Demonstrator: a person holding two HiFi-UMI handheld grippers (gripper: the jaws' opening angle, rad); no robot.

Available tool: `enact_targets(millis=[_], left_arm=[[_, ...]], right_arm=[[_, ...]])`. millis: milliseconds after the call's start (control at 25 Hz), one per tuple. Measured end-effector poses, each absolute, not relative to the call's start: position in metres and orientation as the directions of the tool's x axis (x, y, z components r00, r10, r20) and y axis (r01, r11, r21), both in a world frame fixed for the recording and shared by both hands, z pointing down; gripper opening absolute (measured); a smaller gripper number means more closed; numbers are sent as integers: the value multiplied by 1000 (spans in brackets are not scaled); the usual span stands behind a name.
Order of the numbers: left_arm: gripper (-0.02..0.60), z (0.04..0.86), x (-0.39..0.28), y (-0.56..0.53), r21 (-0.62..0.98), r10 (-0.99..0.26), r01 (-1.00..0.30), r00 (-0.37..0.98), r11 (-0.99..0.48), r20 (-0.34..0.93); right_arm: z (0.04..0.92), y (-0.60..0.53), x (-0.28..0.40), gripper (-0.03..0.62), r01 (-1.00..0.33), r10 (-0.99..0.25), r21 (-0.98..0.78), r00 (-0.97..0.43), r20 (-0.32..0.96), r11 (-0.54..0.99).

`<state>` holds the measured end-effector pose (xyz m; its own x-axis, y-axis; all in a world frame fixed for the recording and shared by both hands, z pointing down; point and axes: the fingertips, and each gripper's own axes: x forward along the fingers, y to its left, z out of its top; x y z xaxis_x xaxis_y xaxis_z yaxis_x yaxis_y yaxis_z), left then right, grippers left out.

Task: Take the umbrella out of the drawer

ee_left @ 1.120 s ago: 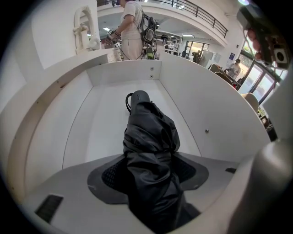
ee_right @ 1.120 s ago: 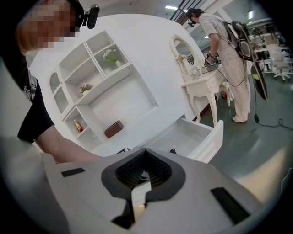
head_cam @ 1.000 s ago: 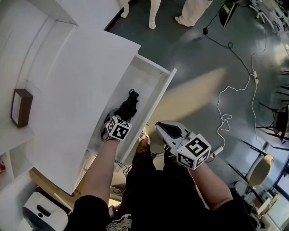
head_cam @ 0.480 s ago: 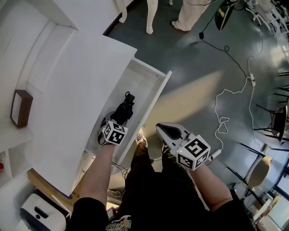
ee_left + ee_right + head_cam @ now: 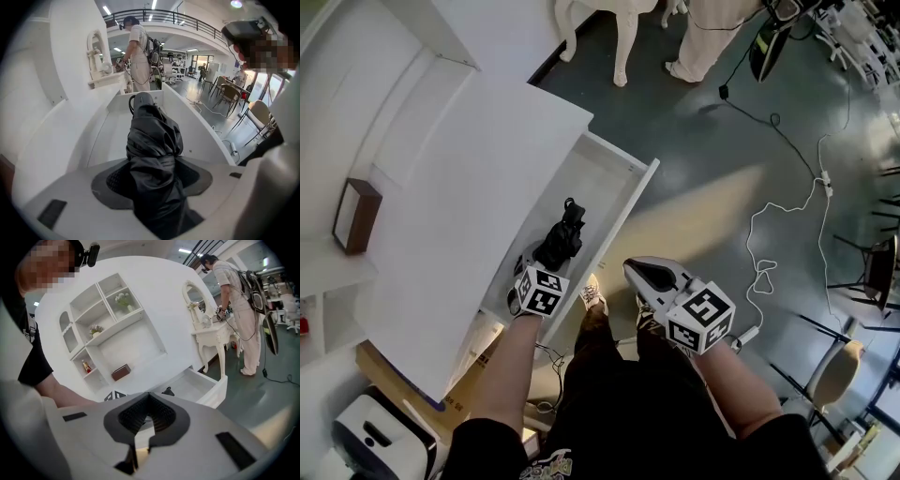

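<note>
A white drawer (image 5: 623, 192) stands pulled out of the white cabinet (image 5: 469, 216). A black folded umbrella (image 5: 563, 236) lies lengthwise in it. My left gripper (image 5: 532, 270) is at the drawer's near end, shut on the umbrella's near part. In the left gripper view the crumpled black umbrella (image 5: 152, 136) runs from between the pads out to its handle end (image 5: 143, 99) over the drawer floor (image 5: 112, 136). My right gripper (image 5: 632, 266) hovers outside the drawer front, over the floor, shut with nothing in it. In its own view the right gripper (image 5: 147, 408) points towards the drawer (image 5: 201, 385).
A small brown box (image 5: 352, 216) sits on a cabinet shelf at the left. A white cable (image 5: 787, 216) trails over the grey floor to the right, and a chair (image 5: 839, 375) stands at lower right. A person's legs (image 5: 712, 28) and a white dressing table (image 5: 623, 37) are beyond the drawer.
The left gripper, still shut on the umbrella, has drawn back slightly towards the drawer's near end. The right gripper has hardly moved.
</note>
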<state>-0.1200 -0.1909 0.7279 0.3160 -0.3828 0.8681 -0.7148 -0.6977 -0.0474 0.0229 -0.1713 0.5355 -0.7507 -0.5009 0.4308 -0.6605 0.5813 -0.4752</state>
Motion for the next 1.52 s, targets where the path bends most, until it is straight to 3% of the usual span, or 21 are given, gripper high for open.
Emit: enact_targets(millis=[520, 960, 1520], left_arm=[[259, 616, -124, -179, -89, -587, -818, 327, -568, 741], [261, 515, -121, -160, -8, -759, -914, 333, -407, 559], [261, 446, -88, -101, 122, -863, -962, 272, -243, 425]], right_arm=[[502, -168, 23, 2, -609, -479, -452, -793, 376, 653], [477, -163, 29, 2, -559, -455, -435, -828, 326, 706], [436, -141, 54, 2, -435, -360, -411, -899, 250, 801]])
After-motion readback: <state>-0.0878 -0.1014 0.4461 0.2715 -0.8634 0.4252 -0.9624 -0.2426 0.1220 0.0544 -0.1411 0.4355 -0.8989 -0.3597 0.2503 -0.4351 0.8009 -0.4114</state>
